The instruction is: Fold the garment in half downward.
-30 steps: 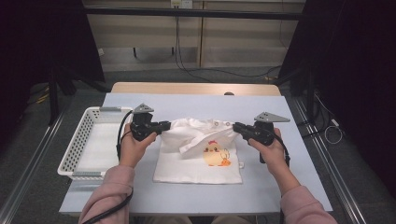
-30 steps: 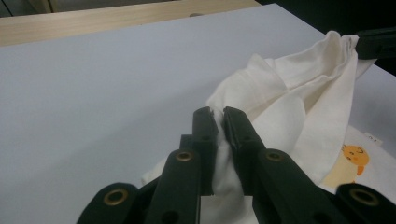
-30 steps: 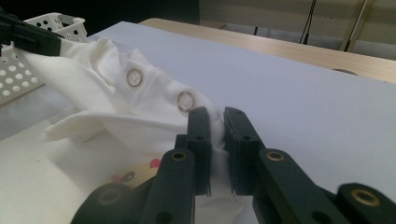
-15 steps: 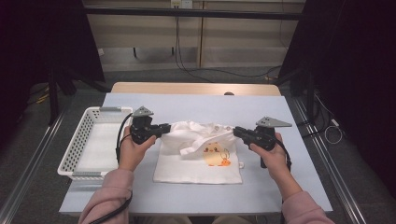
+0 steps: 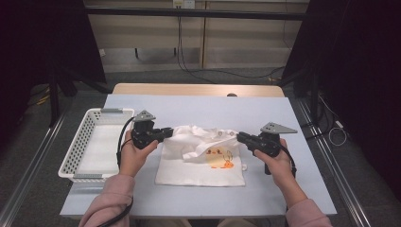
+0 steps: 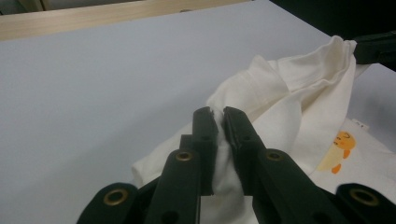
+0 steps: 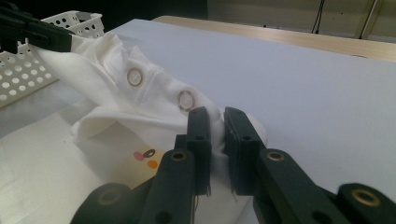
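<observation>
**Both ends pinched, fold half made**

Going left to right: a white basket (image 5: 80, 146) stands at the table's left edge, just beside the left gripper (image 5: 165, 134). That gripper's jaws are nearly closed on a bunch of the garment (image 5: 203, 156), with cloth squeezed between the pads in the left gripper view (image 6: 224, 154). The white garment lies mid-table, its upper part lifted and stretched between the two grippers, its lower part flat on the table (image 5: 198, 109). The right gripper (image 5: 240, 137) is likewise narrow, clamped on the cloth next to two snap buttons (image 7: 187, 99).

Risks, as I judge them: each grip holds only a thin edge, so a sharp pull apart could slip the cloth from one pad and drop that side. Uneven hand travel would lay the fold crooked. The flat part may drag along the table.

No readable writing; a small side tag (image 5: 243, 167) is too small to read. A yellow-and-orange cartoon print (image 5: 218, 158) is on the front.
</observation>
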{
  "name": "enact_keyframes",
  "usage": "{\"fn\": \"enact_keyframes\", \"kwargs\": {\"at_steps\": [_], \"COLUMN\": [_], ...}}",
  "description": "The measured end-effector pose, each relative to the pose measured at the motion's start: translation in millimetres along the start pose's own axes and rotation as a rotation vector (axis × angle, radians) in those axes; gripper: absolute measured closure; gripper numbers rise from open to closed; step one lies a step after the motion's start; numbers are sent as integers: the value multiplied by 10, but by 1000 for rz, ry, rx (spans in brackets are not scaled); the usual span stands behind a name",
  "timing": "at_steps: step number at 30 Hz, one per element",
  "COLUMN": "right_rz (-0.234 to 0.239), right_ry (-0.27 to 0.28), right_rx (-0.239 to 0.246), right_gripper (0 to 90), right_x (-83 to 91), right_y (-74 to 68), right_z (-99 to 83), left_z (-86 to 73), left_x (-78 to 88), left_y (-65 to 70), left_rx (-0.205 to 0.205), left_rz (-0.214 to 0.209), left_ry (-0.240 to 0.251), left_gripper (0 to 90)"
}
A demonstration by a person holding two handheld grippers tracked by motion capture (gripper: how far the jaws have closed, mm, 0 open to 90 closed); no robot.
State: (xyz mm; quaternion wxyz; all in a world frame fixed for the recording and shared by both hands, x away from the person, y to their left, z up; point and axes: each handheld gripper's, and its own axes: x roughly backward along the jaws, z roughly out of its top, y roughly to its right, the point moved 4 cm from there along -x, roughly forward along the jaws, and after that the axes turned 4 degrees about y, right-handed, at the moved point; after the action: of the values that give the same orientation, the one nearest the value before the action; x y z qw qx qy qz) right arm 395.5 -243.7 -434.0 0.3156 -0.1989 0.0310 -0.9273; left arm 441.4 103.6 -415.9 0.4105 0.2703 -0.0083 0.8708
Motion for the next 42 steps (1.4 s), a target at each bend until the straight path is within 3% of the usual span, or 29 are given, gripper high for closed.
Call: {"fn": "enact_keyframes", "kwargs": {"at_steps": [5,9,12,20,22,42], "right_rz": [4,8,10,14,19,44], "right_ry": [-2,-3,-5,-18,-10,-12], "right_rx": [0,10,5,9,12,-4], "right_gripper": [820,819,820,820,820,819], "right_x": [20,30,40,73,66,97], "right_y": [-18,-36,-50,-77,-73,-76], "right_z": [-28,-61,-83,-123,-133,-179], "left_z": [-18,-78,-88,-112,-136,-166], "left_x": [5,25,21,35,28,51], "left_y": [16,36,38,50,46,59], "left_rx": [10,23,29,22,38,33], "left_rz": [-5,-15,-10,-17,-20,-31], "left_ry": [8,-19,-2,-26,-25,-29], "left_gripper": [836,836,836,836,836,836]}}
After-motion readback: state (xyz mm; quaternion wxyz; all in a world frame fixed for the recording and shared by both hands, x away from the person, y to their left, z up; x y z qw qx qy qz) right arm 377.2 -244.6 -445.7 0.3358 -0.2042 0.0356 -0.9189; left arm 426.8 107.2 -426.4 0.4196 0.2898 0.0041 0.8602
